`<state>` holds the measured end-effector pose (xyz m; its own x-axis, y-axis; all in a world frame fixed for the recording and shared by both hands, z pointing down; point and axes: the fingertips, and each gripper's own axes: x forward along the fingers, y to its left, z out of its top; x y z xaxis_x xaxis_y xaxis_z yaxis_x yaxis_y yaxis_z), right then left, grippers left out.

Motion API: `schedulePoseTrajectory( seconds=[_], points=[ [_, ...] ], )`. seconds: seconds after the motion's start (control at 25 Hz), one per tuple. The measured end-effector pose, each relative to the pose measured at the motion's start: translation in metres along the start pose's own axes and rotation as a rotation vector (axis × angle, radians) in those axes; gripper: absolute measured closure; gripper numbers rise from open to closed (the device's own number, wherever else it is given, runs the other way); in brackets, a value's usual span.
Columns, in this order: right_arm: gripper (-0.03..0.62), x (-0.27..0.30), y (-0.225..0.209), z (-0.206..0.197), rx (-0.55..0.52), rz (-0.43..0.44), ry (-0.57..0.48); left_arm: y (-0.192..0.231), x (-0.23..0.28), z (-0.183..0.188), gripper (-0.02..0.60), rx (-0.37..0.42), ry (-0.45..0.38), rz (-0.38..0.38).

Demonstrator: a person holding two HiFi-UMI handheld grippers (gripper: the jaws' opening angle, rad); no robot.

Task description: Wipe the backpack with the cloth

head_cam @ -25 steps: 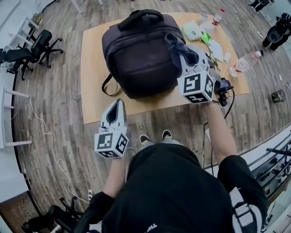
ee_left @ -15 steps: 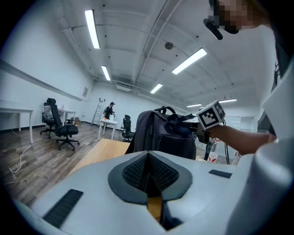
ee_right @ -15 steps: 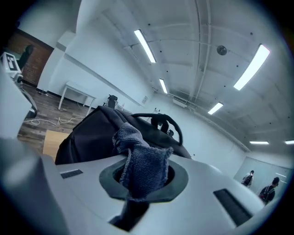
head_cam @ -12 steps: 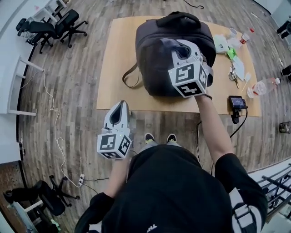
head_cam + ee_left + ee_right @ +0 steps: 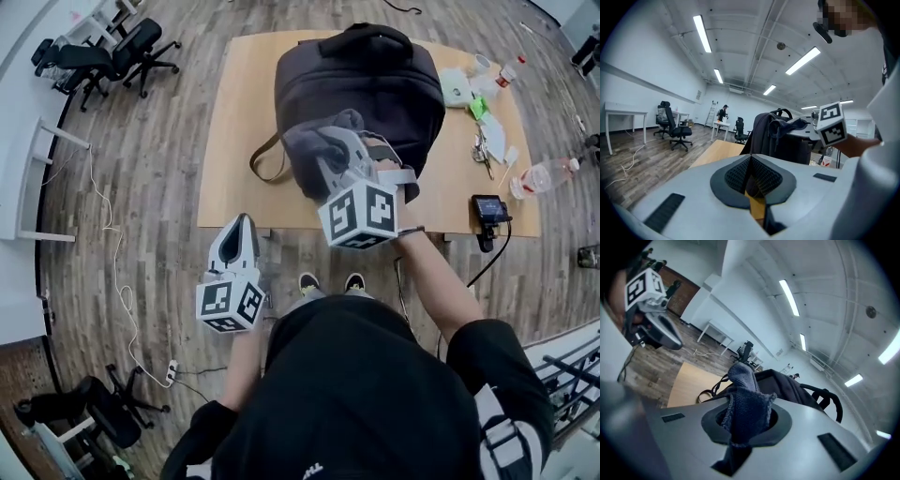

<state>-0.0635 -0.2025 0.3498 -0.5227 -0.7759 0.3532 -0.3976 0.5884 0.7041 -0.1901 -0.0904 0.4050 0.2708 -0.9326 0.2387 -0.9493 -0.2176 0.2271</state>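
A dark backpack (image 5: 375,94) lies on the wooden table (image 5: 239,131). My right gripper (image 5: 323,161) is shut on a grey-blue cloth (image 5: 314,145), which rests bunched against the backpack's near left face. In the right gripper view the cloth (image 5: 745,401) fills the closed jaws, with the backpack (image 5: 801,390) behind it. My left gripper (image 5: 246,225) is shut and empty. It hangs off the table's near edge, left of the backpack and apart from it. The left gripper view shows its jaws closed together, the left gripper (image 5: 751,169) aimed at the backpack (image 5: 783,143).
At the table's right end lie a plastic bottle (image 5: 544,176), a black device with a cable (image 5: 487,212), a white pad (image 5: 456,89) and small items. Office chairs (image 5: 103,56) stand far left on the wood floor. A white cable (image 5: 117,281) trails across the floor.
My right gripper has dragged the cloth from the backpack's right side across its top, leftward and toward me, to the near left face. The left gripper stays shut below the table edge.
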Motion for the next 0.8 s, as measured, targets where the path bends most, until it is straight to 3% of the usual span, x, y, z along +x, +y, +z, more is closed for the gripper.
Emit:
schedulePoseTrajectory(
  seconds=[0.16,0.28,0.4,0.48,0.56,0.68,0.8],
  points=[
    [0.554,-0.014,0.027,-0.016,-0.179,0.001,0.031,-0.033,0.030,0.004,0.565,0.024,0.006,-0.092],
    [0.554,-0.023,0.006,-0.054,-0.277,-0.099,0.122,-0.056,0.047,0.010,0.565,0.046,0.001,-0.151],
    [0.554,-0.046,-0.042,-0.100,-0.320,-0.231,0.252,-0.070,0.059,0.010,0.565,0.057,0.003,-0.191],
    [0.554,-0.061,-0.069,-0.120,-0.300,-0.280,0.287,-0.077,0.065,0.008,0.565,0.063,0.011,-0.210],
    [0.554,-0.070,-0.073,-0.126,-0.264,-0.272,0.277,-0.084,0.069,0.005,0.565,0.066,0.020,-0.227],
    [0.554,-0.078,-0.052,-0.130,-0.208,-0.242,0.261,-0.093,0.077,0.004,0.565,0.069,0.028,-0.246],
    [0.554,-0.092,-0.022,-0.145,-0.063,-0.195,0.255,-0.095,0.081,0.002,0.565,0.069,0.030,-0.251]
  ],
)
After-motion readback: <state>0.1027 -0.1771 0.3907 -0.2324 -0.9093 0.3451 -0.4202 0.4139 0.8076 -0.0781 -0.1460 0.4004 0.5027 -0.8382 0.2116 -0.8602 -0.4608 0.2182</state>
